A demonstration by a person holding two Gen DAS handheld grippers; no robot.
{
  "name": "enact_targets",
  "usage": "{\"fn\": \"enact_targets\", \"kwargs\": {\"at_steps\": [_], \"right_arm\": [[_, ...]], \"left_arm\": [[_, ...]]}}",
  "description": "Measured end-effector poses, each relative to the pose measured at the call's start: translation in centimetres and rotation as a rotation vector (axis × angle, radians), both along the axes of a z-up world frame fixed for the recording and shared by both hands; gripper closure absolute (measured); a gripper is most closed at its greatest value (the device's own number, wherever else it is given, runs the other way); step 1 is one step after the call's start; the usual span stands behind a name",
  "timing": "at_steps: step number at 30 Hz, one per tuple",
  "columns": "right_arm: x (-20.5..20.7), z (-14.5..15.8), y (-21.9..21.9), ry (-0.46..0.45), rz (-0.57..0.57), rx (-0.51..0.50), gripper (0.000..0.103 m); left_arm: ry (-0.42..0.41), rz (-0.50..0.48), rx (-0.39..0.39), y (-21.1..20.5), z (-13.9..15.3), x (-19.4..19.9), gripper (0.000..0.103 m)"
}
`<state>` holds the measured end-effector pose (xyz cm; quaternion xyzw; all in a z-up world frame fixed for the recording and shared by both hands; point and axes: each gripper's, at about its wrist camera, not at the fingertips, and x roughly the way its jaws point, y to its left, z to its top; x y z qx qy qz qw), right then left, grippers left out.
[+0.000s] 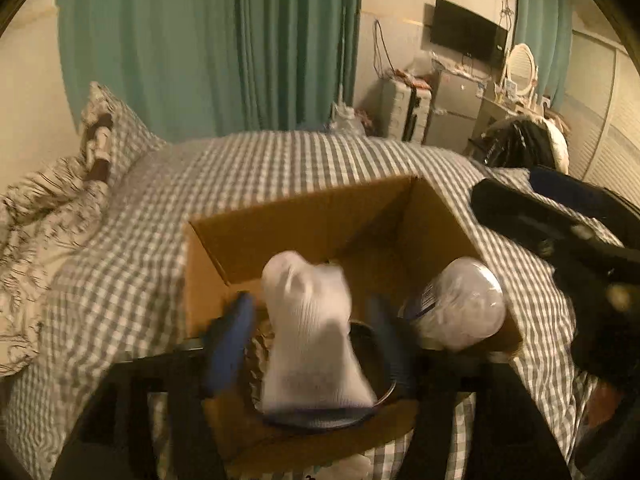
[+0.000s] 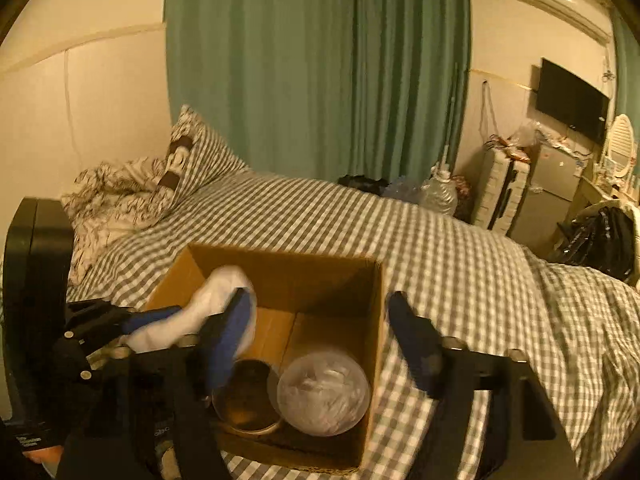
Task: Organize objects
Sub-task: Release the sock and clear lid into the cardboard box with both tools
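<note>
Both views are dim, with a warm yellow cast. The white ribbed cotton sock [image 1: 312, 332] is smeared by motion blur. The open brown cardboard box [image 2: 280, 276] has deep shadow at its 2 o'clock corner. Fisheye bending and black vignette fill the picture corners.

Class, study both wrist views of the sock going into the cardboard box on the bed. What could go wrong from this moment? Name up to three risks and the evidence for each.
1. The white sock sits between the left gripper's parted jaws near the cardboard box's near-left wall; it may drape over the rim.
2. It may land in the metal bowl beside the clear plastic container.
3. The right gripper, jaws open, straddles the box's right wall and could nudge it on the soft checked bedding.
</note>
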<state>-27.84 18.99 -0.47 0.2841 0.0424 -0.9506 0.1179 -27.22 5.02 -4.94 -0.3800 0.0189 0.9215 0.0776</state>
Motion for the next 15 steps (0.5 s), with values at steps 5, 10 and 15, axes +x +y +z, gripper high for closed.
{"fn": "enact_targets", "kwargs": {"at_steps": [5,10,15], "right_arm": [[3.5,4.1,1.0,0.05,-0.027,-0.001,0.022],[8.4,8.3,0.9,0.11,-0.043,0.045,0.021],[13.8,12.2,1.1,0.172,-0.061,0.048,0.02]], "left_arm": [[0.055,0.02,0.006,-0.5,4.2,2.8,0.015],[0.135,0.028,-0.007,-1.2,9.3,6.9,0.001],[0.201,0.023,-0.016,-1.9,13.4,11.1,0.0]]}}
